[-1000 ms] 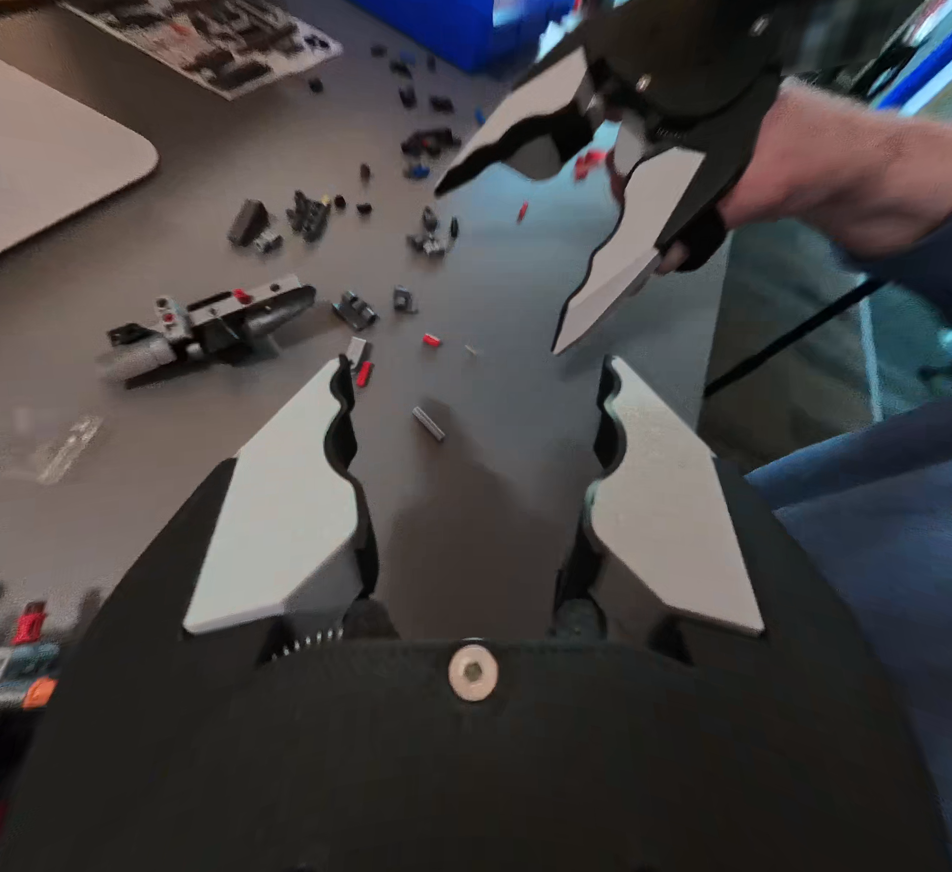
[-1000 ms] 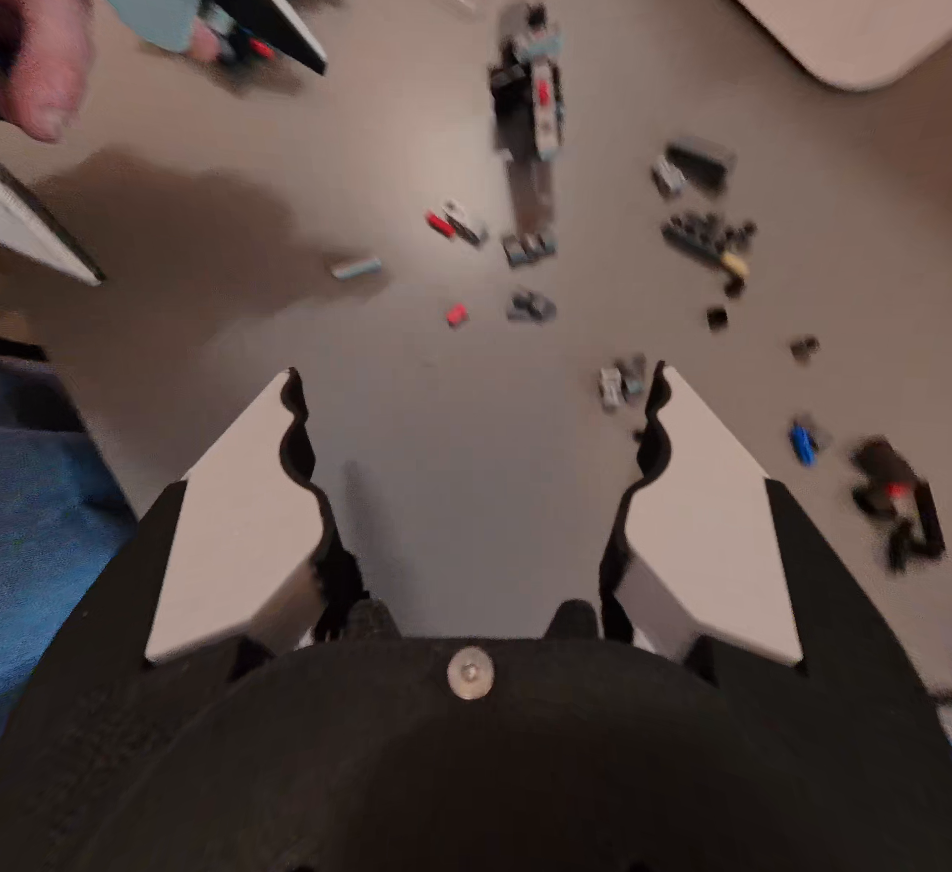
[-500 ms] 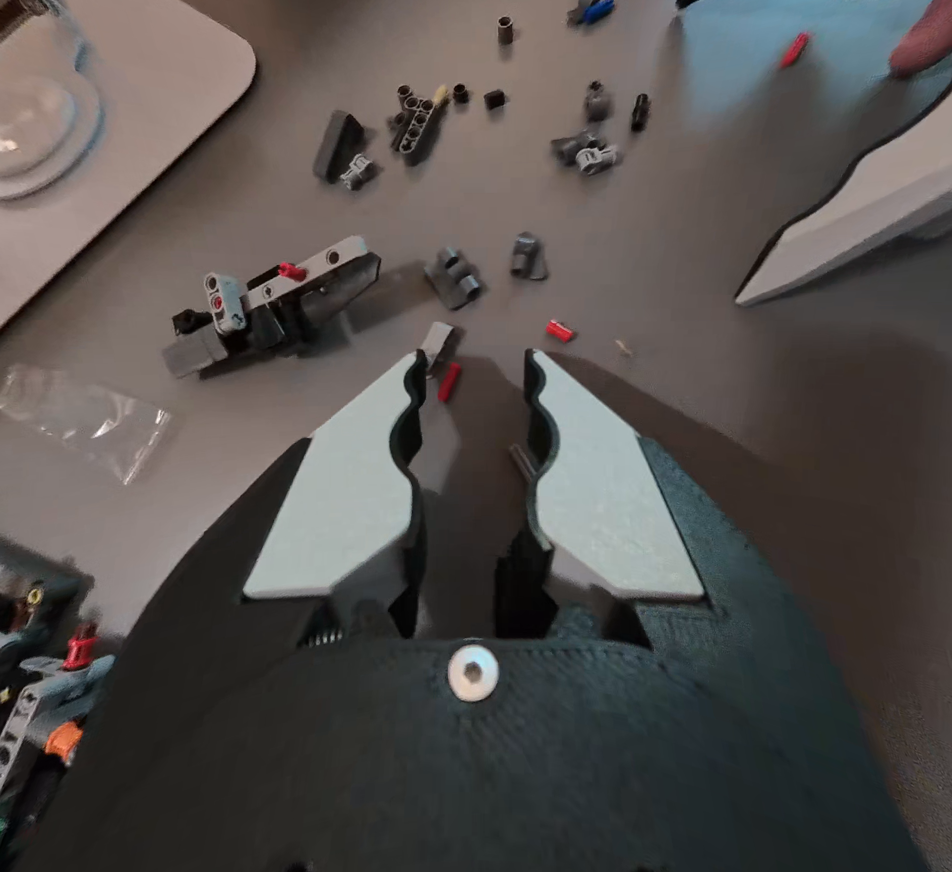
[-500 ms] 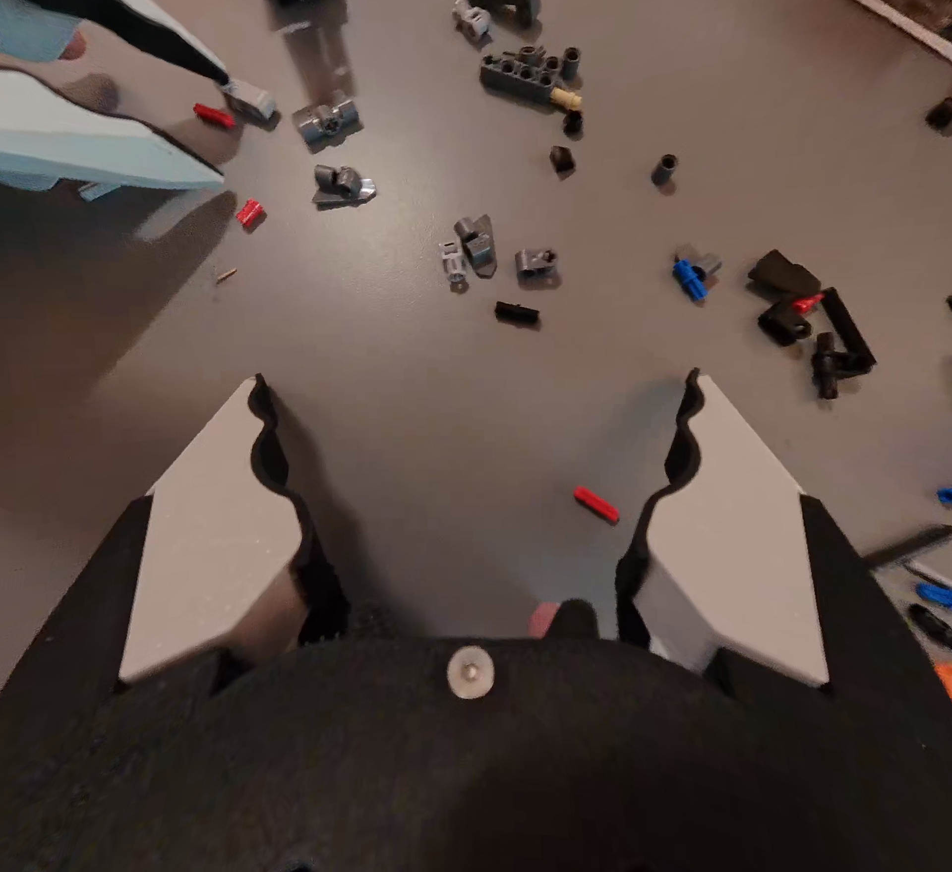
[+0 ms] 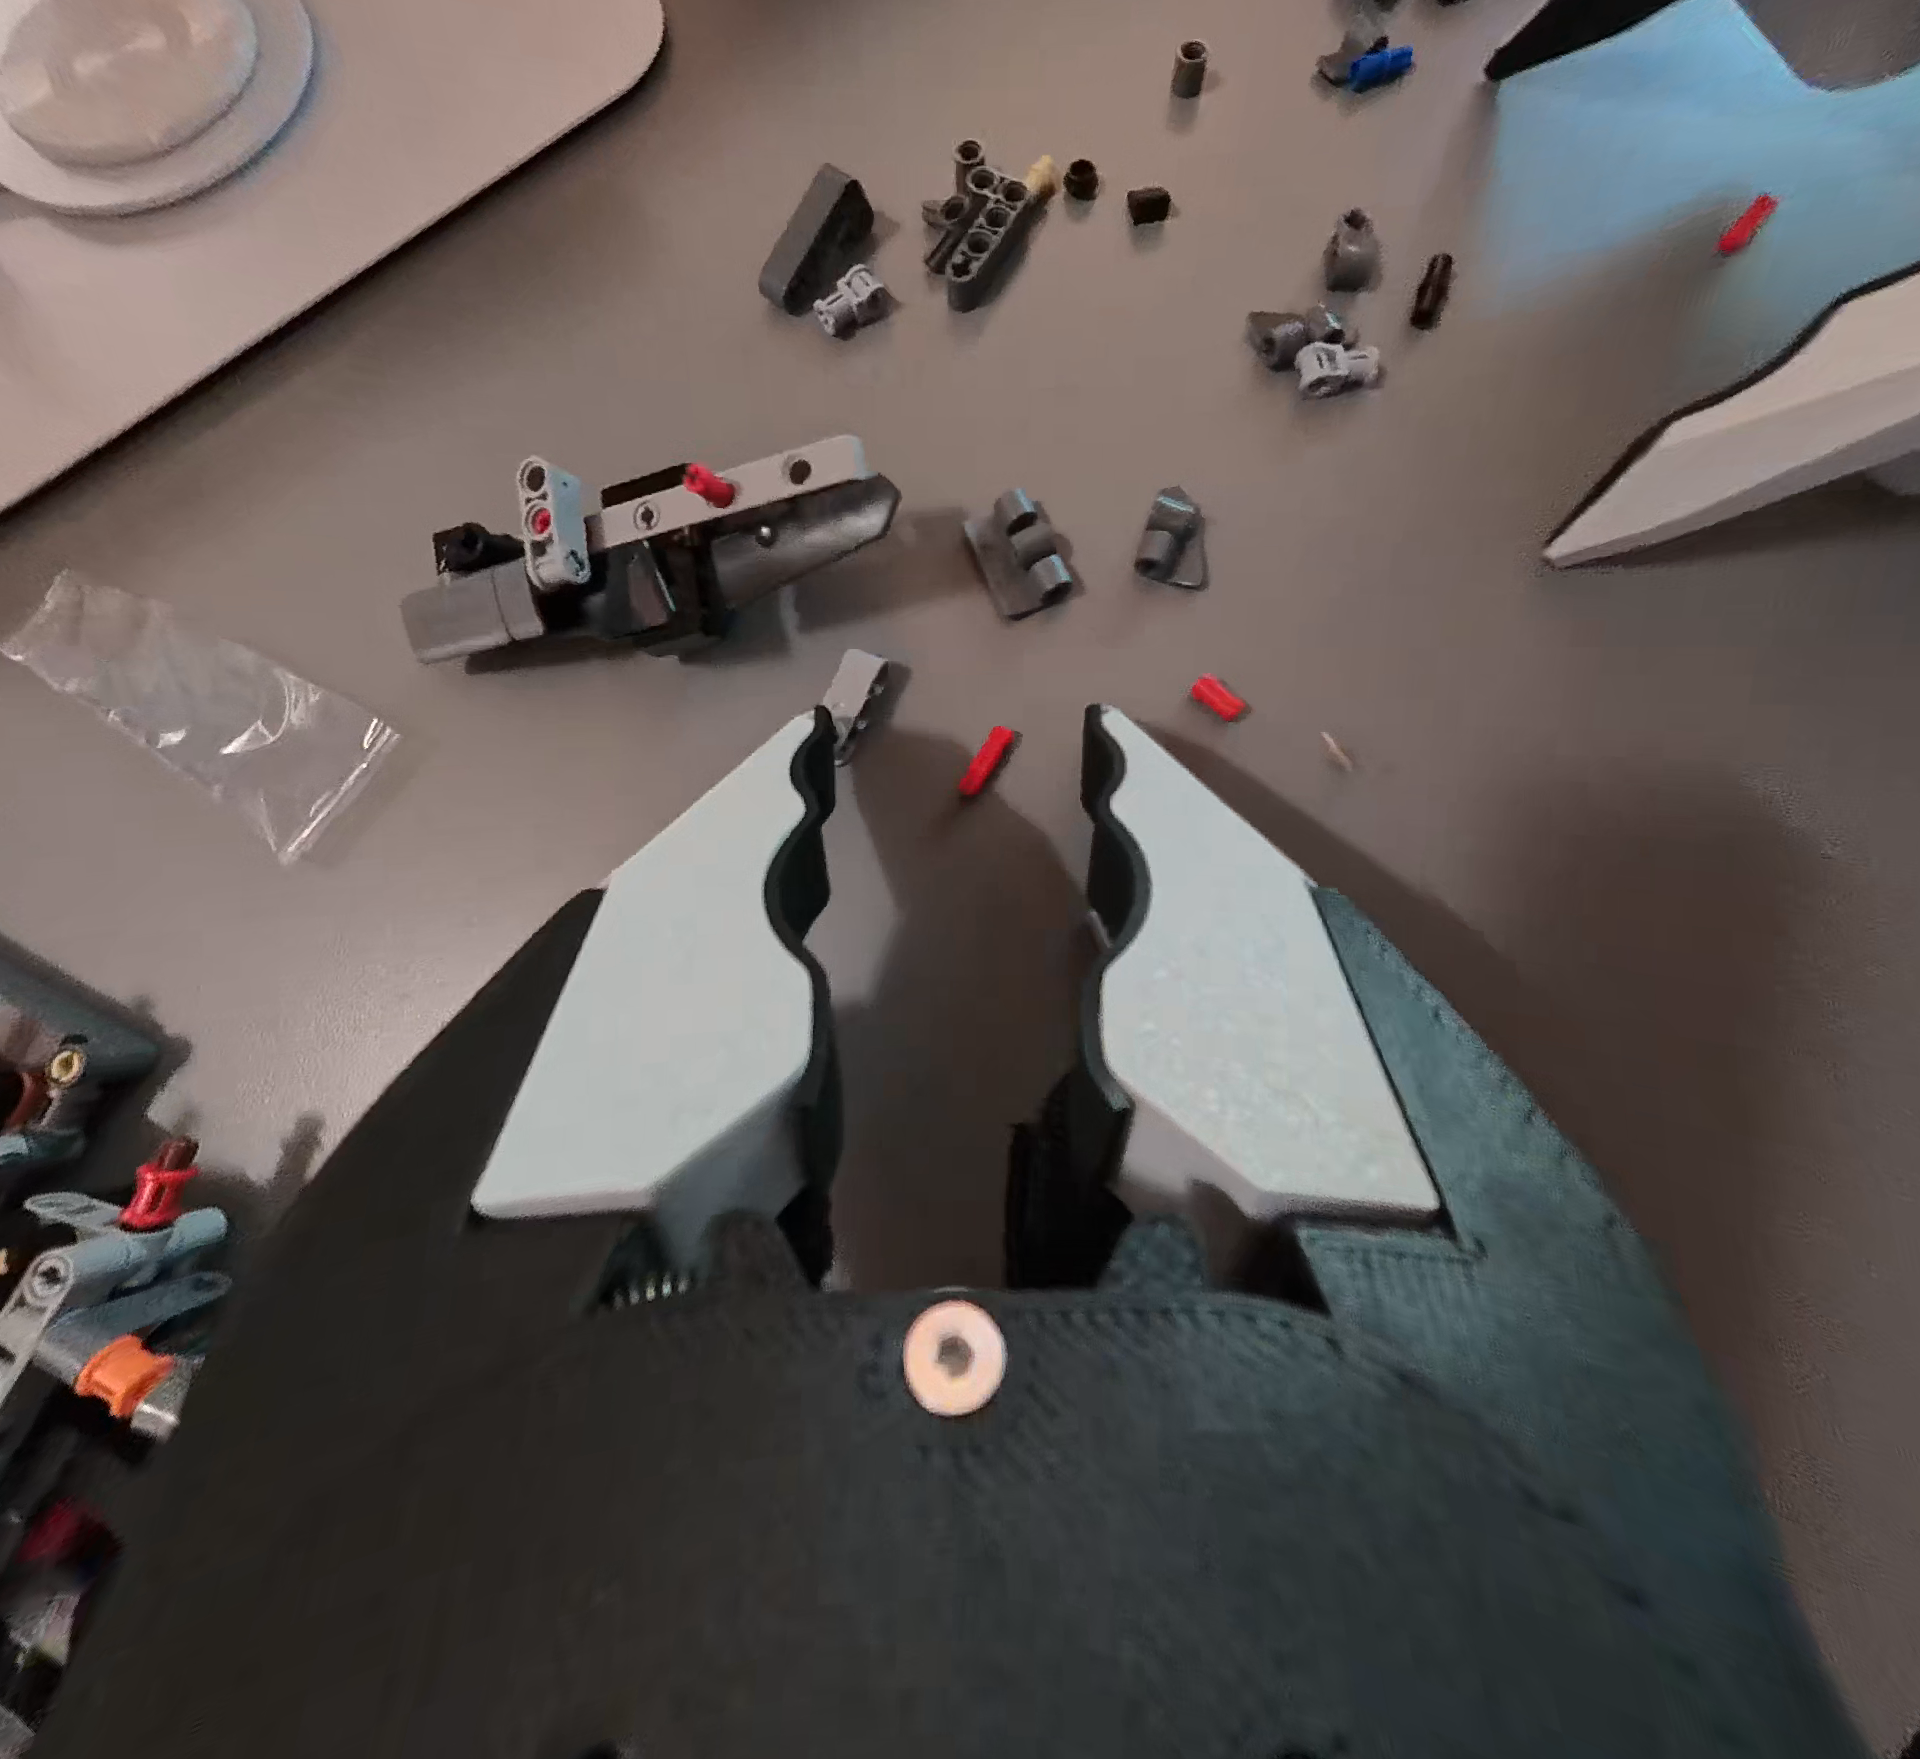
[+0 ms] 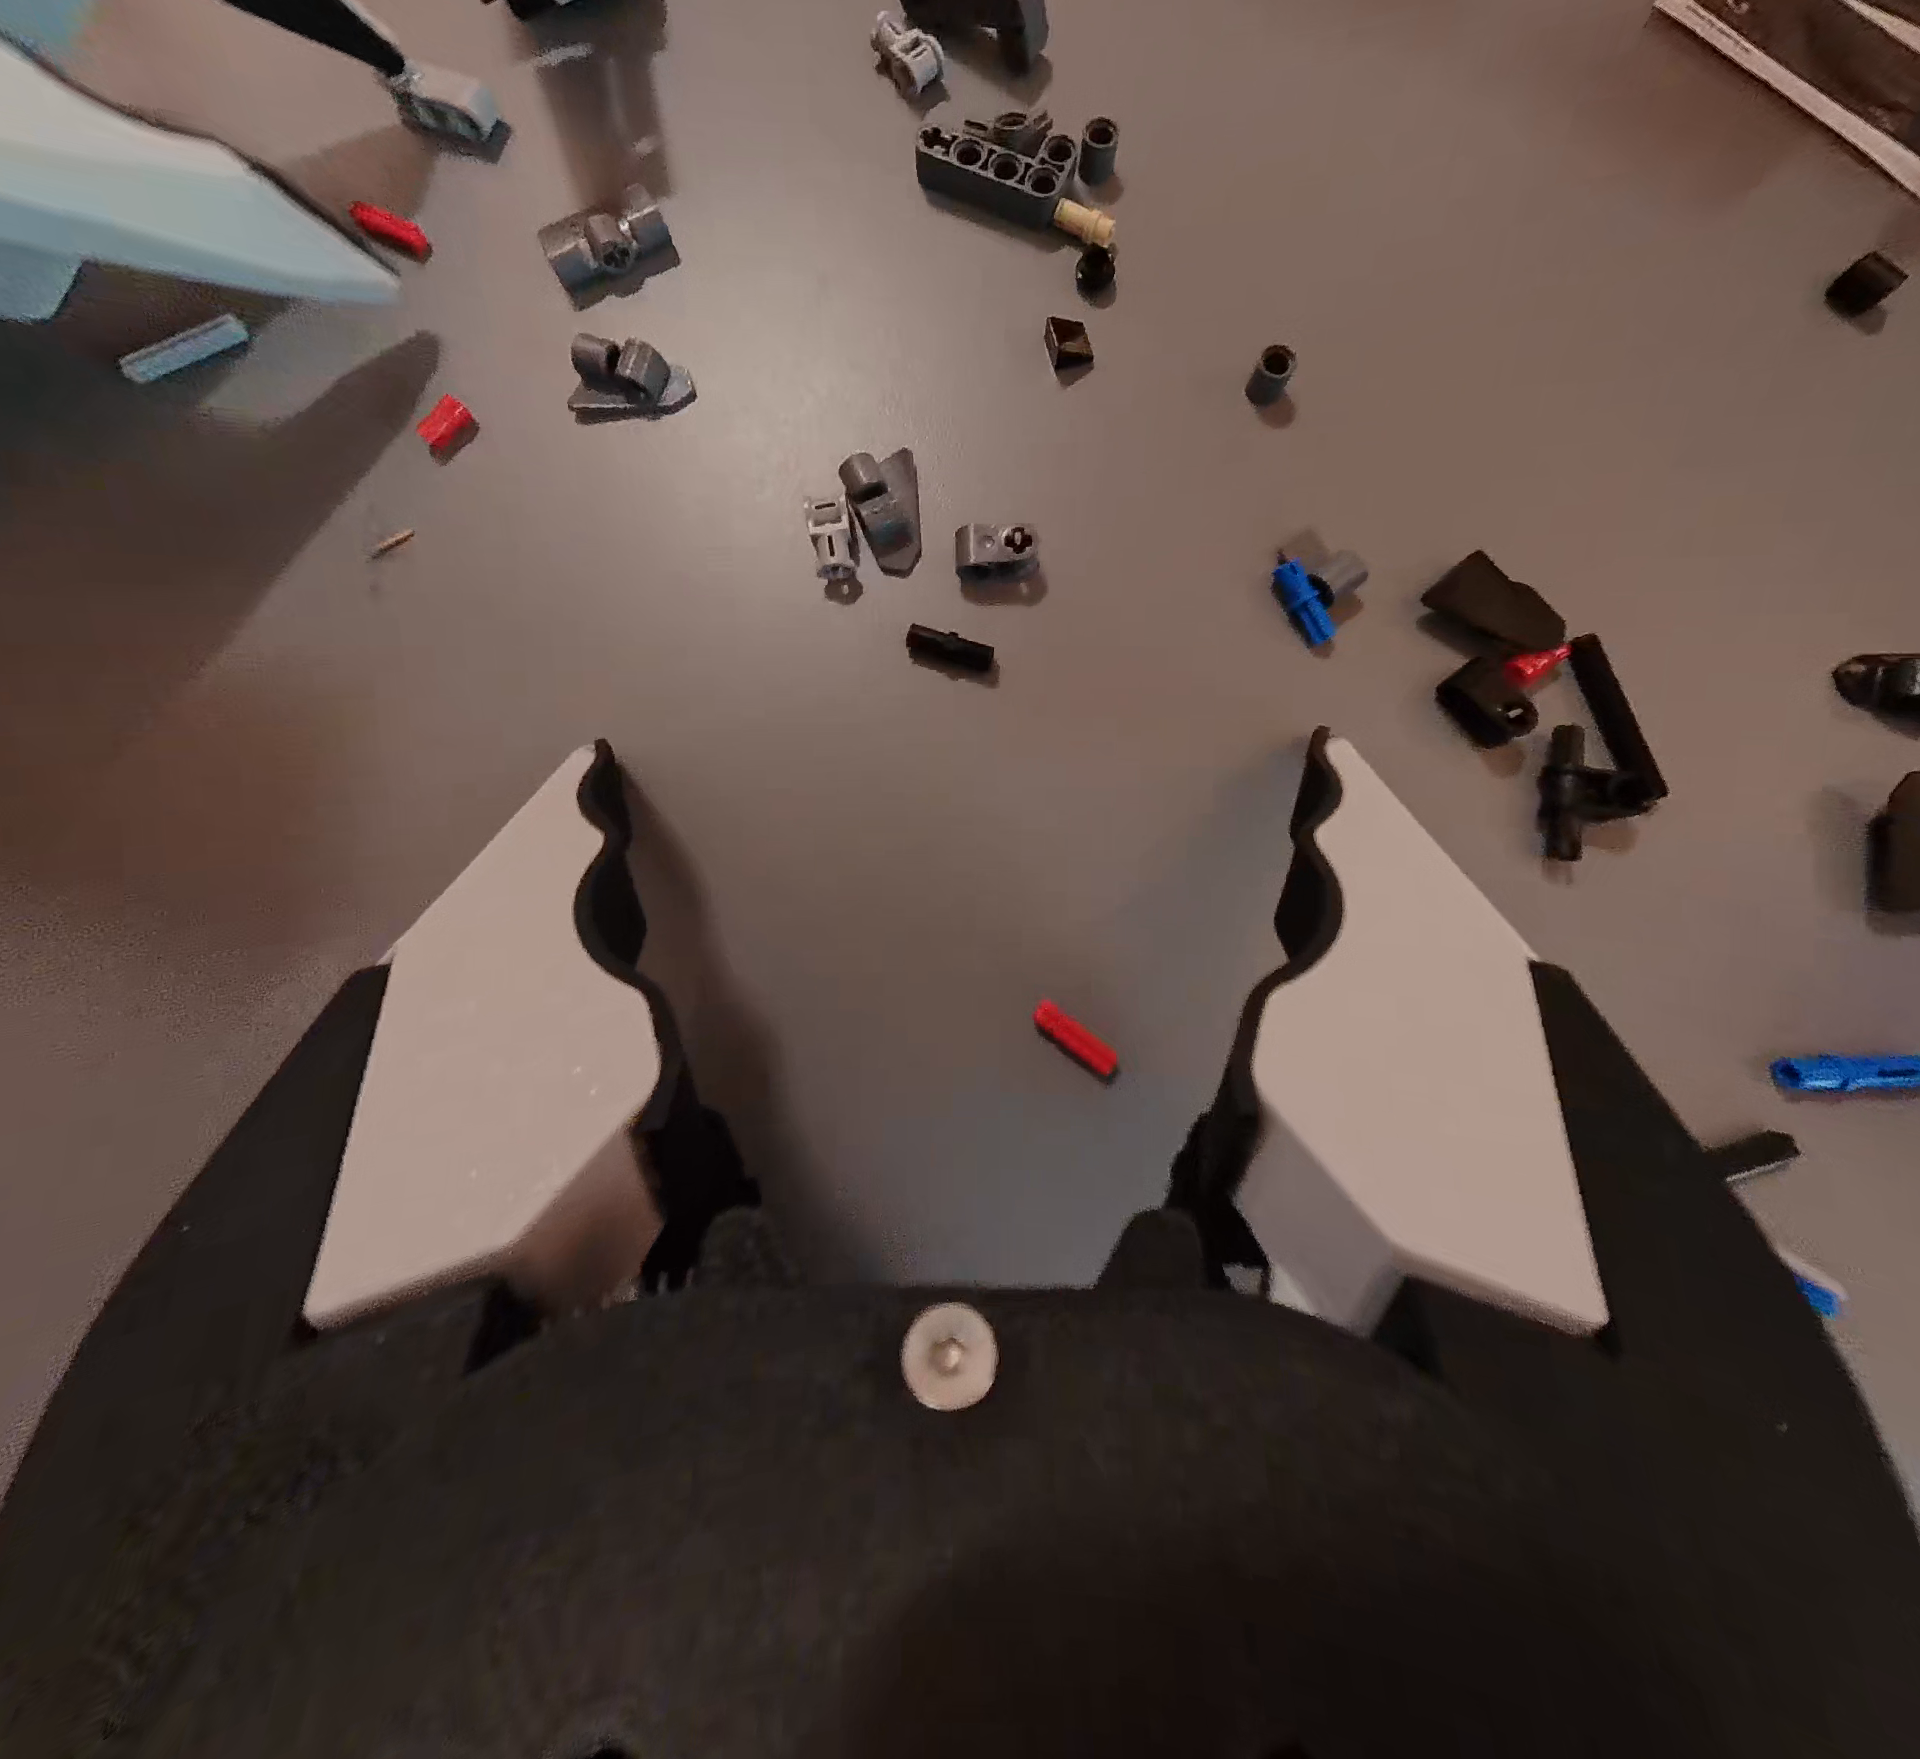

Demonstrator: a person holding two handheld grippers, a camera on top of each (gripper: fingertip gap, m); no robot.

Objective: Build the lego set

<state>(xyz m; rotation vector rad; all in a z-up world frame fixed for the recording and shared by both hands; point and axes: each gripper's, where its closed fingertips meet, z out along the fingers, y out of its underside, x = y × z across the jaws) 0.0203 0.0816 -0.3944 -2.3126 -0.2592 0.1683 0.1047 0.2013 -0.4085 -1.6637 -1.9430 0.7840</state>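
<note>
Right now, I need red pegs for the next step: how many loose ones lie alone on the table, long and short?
Long red pegs: 2
Short red peg: 1
Total: 3

Grey table (image 5: 1558,878); pale mat (image 5: 436,47) far left, clear glass vessel (image 5: 125,47) on it.

Two downward wrist views, shared table (image 5: 1558,878)
</note>
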